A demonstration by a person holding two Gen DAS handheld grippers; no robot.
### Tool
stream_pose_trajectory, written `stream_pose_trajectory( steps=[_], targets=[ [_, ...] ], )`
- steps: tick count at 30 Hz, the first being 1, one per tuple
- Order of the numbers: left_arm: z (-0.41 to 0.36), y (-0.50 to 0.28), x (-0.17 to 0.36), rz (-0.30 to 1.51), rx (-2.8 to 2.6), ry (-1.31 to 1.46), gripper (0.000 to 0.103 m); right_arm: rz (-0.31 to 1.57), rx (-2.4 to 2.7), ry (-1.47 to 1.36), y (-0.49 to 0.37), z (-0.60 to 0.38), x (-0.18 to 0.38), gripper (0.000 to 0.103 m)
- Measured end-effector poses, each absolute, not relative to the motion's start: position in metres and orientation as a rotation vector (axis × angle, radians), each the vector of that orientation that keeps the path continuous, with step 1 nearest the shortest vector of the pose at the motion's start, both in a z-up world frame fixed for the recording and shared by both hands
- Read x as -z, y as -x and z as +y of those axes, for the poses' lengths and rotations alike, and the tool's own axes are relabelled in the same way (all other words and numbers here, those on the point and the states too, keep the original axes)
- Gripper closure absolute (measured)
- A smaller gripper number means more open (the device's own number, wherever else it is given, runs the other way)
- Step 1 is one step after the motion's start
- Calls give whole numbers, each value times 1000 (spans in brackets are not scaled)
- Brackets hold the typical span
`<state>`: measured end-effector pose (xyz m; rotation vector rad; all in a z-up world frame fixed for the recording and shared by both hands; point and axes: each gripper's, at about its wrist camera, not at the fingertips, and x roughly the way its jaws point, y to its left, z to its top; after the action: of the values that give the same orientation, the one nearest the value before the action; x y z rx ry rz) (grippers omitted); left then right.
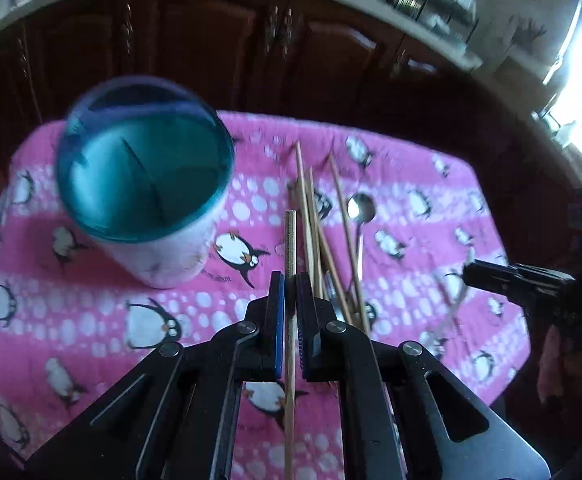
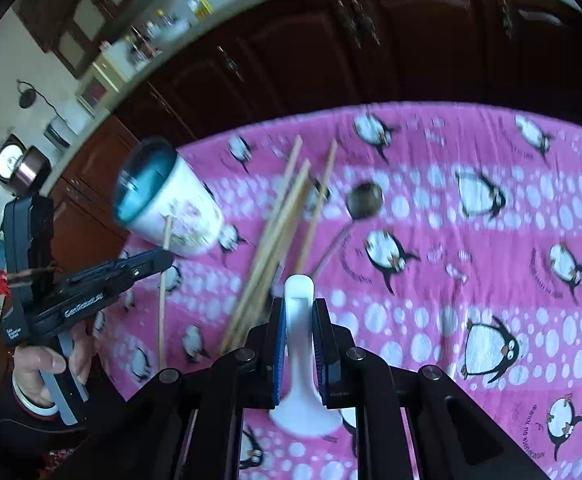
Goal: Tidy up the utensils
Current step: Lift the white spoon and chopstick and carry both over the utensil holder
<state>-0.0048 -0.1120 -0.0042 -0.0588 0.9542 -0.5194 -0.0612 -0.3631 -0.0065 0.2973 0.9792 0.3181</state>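
Left gripper [image 1: 289, 280] is clamped down on a single wooden chopstick [image 1: 289, 300], blue-padded jaws nearly touching, stick running straight along the gap and poking out past the tips. From the right wrist view you can see the same left gripper [image 2: 163, 258] off to the left of the holder cup [image 2: 171, 210], held just in front of and below it, with the person's left hand [image 2: 47, 372] wrapped round the handle. Right gripper [image 2: 298, 308] is pinched tight on the handle of a white spoon [image 2: 299, 344], well to the right of the cup. In the left wrist view the right gripper [image 1: 469, 272] shows only blurrily at the right edge.
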Motion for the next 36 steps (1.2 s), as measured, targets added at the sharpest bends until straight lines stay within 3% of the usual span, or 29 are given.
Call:
stream_pose_trajectory(
  steps=[11, 22, 29, 36],
  targets=[
    [-49, 46, -80, 779, 537, 117, 98, 828, -415, -250, 57, -321, -65, 91],
    [-10, 17, -176, 524, 395, 109, 98, 651, -482, -214, -3, -250, -128, 91],
    [-12, -30, -159, 487, 275, 72, 98, 595, -437, -158, -47, -199, -128, 91],
    [-15, -58, -116, 534, 216, 75, 98, 651, -359, -167, -84, -177, -89, 91]
  ],
)
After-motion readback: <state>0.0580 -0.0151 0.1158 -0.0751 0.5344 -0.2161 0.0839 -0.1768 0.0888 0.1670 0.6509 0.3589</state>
